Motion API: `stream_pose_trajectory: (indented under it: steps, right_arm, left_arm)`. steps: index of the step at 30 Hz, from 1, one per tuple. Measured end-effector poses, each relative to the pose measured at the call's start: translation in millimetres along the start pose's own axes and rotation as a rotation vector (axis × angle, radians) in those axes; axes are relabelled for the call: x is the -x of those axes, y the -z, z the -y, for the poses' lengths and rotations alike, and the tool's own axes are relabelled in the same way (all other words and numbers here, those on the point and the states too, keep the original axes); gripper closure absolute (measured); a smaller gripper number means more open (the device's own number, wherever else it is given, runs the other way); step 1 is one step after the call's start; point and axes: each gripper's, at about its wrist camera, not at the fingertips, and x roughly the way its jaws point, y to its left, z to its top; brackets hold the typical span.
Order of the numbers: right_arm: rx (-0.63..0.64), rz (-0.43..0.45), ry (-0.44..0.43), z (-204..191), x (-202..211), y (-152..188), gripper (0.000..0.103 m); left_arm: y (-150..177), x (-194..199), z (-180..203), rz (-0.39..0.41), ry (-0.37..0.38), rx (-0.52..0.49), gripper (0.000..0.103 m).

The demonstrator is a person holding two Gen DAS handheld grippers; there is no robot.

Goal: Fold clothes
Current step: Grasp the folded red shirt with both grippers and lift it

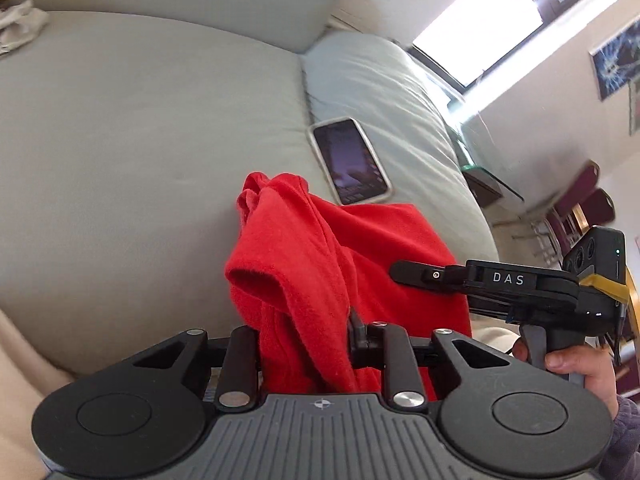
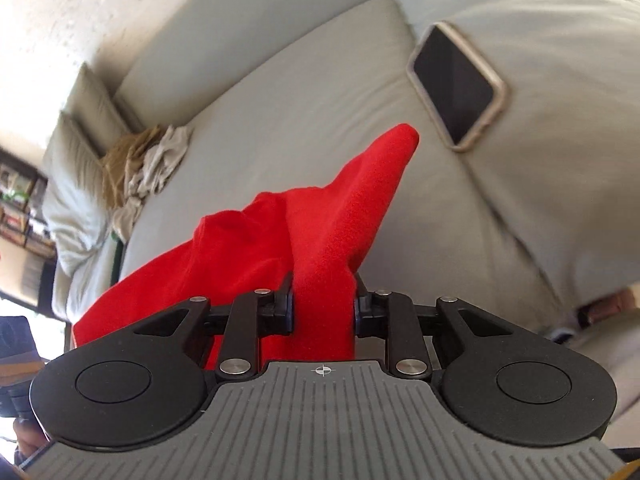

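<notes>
Both ends of one soft red knit garment [image 1: 320, 264] pinched and lifted clear of the pale grey-green sofa seat cushion [image 1: 140, 140].

Left gripper [image 1: 304, 340], low centre of the left wrist view: clamped on a thick bunched fold of red cloth, fabric spilling upward between the fingers. Right gripper [image 2: 323, 308], low centre of the right wrist view: likewise clamped on a gathered ridge of the same cloth, a red point [image 2: 396, 140] standing up toward centre frame. Same right gripper also visible at right of the left wrist view [image 1: 404, 272], side on, fingertip lying across the red fabric.

Garment at lower centre of both views, crumpled rather than spread, hanging between the two grips.

Step in hand, by the look of it: pick-up and shake-out before any fold; no neat crease yet.

Next move likely calls for: pulling the two grips apart to draw the cloth taut, then lowering it flat on open cushion.

Worth avoiding: the dark-screened smartphone in a light case [image 1: 350, 160], mid-frame just beyond the cloth in the left view, upper right [image 2: 456, 84] in the right; and the heap of beige and white crumpled clothes [image 2: 148, 164], centre left there.
</notes>
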Motion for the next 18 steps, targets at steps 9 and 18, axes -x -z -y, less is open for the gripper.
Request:
stream_pose_trajectory:
  steps: [9,18]
  right_arm:
    - [-0.001,0.313,0.217,91.2,84.9,-66.1,0.077]
    - [-0.009,0.51,0.294,175.1,95.3,-177.7,0.054]
  left_arm:
    - [-59.7,-105.0,144.6,0.073,0.075,-0.219,0.081]
    - [-106.2,-227.2,167.3,0.095,0.01,0.052,0.072]
